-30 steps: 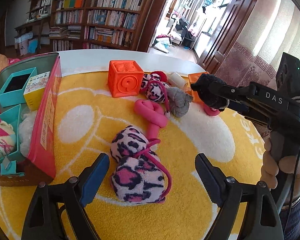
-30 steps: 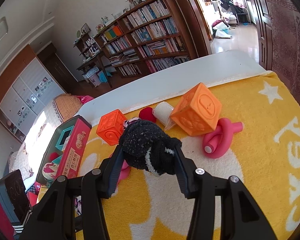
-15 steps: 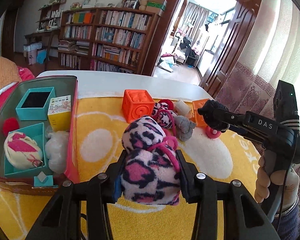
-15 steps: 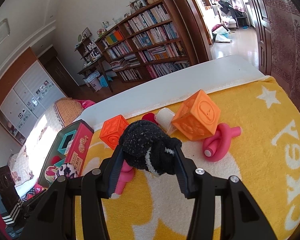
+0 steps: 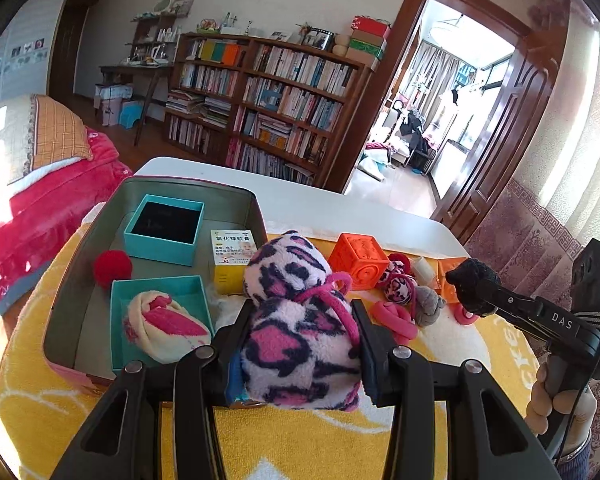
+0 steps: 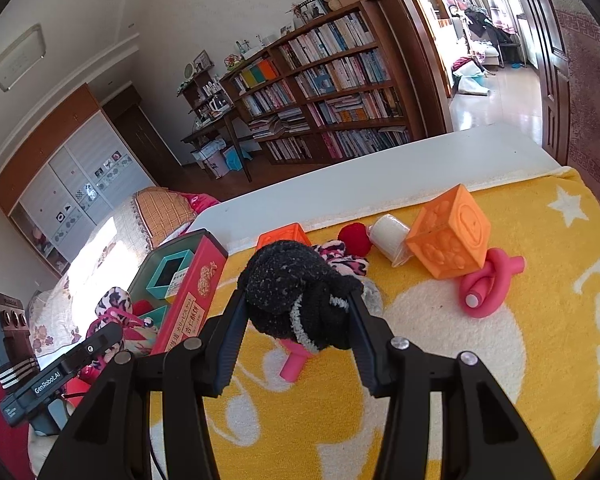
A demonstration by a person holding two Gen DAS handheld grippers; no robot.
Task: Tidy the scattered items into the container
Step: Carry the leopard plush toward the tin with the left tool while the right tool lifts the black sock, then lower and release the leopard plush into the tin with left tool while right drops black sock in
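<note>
My left gripper (image 5: 300,320) is shut on a pink leopard-print sock bundle (image 5: 296,320) and holds it above the near right edge of the red tin (image 5: 188,184). The tin holds two teal boxes, a yellow packet, a red pompom and a cream-pink sock roll (image 5: 164,326). My right gripper (image 6: 300,304) is shut on a black sock ball (image 6: 292,288), held above the yellow towel; it also shows in the left wrist view (image 5: 474,286). The red tin (image 6: 192,300) lies to its left.
On the yellow towel (image 6: 440,360) lie two orange cubes (image 6: 448,236) (image 5: 354,254), pink foam knots (image 6: 488,284) (image 5: 392,316), a small leopard sock (image 5: 396,284), a grey sock (image 5: 430,306), a red pompom (image 6: 354,238) and a white roll (image 6: 388,234). A bed stands to the left, a bookshelf behind.
My left gripper closed on the leopard sock bundle, lifted it off the towel and carried it left toward the tin. My right gripper kept its hold on the black sock ball and barely moved.
</note>
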